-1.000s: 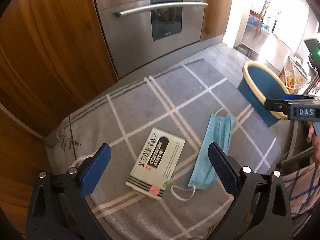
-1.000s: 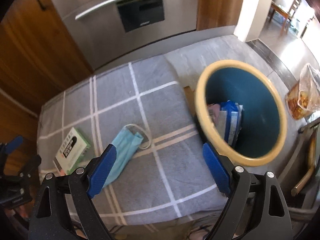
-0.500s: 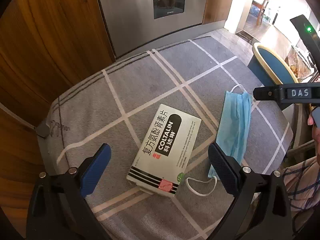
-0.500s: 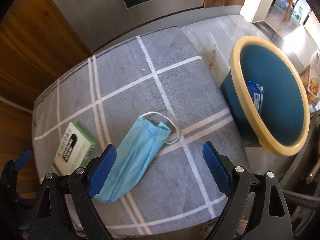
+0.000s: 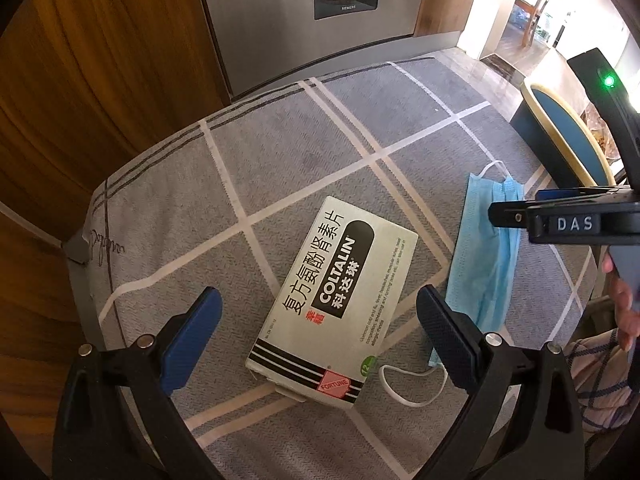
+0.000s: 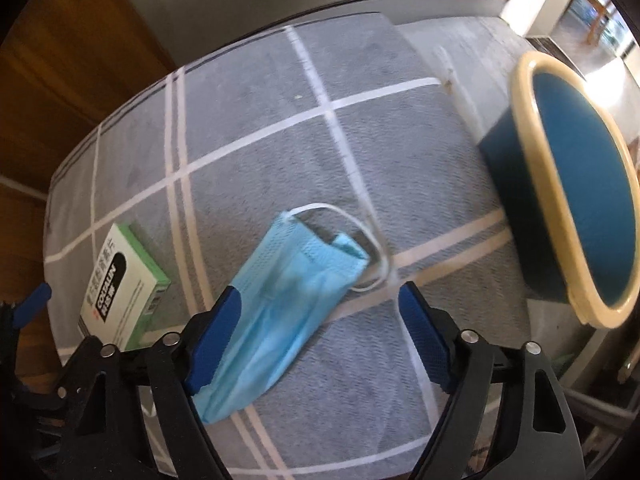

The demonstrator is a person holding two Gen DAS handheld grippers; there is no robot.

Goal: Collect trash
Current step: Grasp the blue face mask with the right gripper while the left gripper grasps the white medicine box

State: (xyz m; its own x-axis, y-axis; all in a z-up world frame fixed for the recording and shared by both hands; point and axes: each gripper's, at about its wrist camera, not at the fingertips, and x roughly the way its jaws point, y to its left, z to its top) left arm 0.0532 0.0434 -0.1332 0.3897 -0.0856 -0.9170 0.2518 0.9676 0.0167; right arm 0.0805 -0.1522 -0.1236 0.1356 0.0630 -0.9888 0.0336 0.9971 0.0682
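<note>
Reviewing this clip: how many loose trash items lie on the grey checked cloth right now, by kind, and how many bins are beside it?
White and green cardboard medicine box: 1
Light blue disposable face mask: 1
Blue bin with a cream rim: 1
Total: 3

Your left hand-held gripper (image 5: pixel 316 334): matte black speckled frame, two forked arms, silver screw heads at the joints, blue textured pads on the fingers (image 5: pixel 191 336).

Your right hand-held gripper (image 6: pixel 320 336): same build, black frame, silver screws, blue pads; side plate lettered "DAS", a green light on its black upper housing.

Your clothing (image 5: pixel 596 384): pale fabric with a blue check.
</note>
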